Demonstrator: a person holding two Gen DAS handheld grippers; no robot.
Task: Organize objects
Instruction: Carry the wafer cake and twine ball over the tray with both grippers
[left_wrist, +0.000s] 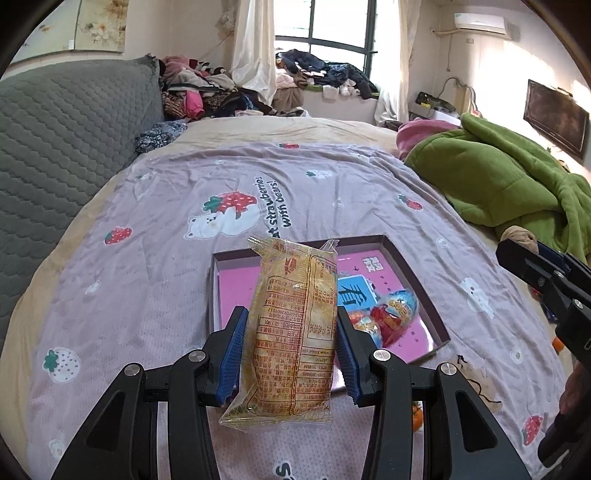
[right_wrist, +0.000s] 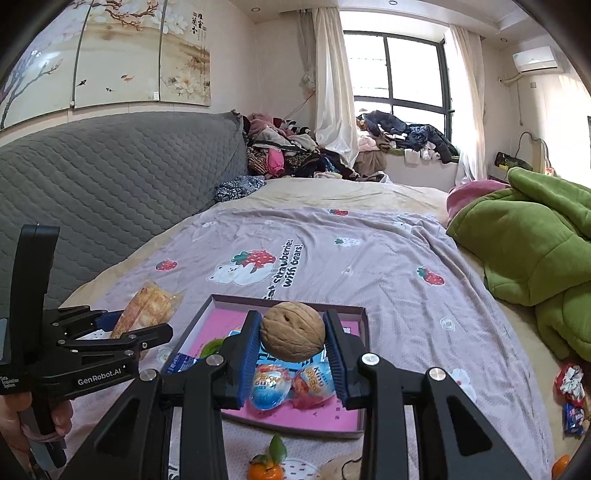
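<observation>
Bedspread (left_wrist: 332, 192) scene: two eggs (right_wrist: 291, 384) boxed (right_wrist: 364, 321); left gripper (left_wrist: 290, 354) clamping pastry (left_wrist: 291, 332), right gripper (right_wrist: 293, 363) pinching walnut (right_wrist: 292, 331); tangerine (right_wrist: 264, 470), candies (right_wrist: 570, 384) remaining.

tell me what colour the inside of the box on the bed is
Pink, with a dark purplish-brown rim, on the box. It shows best in the right wrist view.

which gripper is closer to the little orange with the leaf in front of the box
Right. The right gripper, holding a walnut, hangs just above the orange; the left gripper, holding a snack packet, sits farther off to its left.
</observation>
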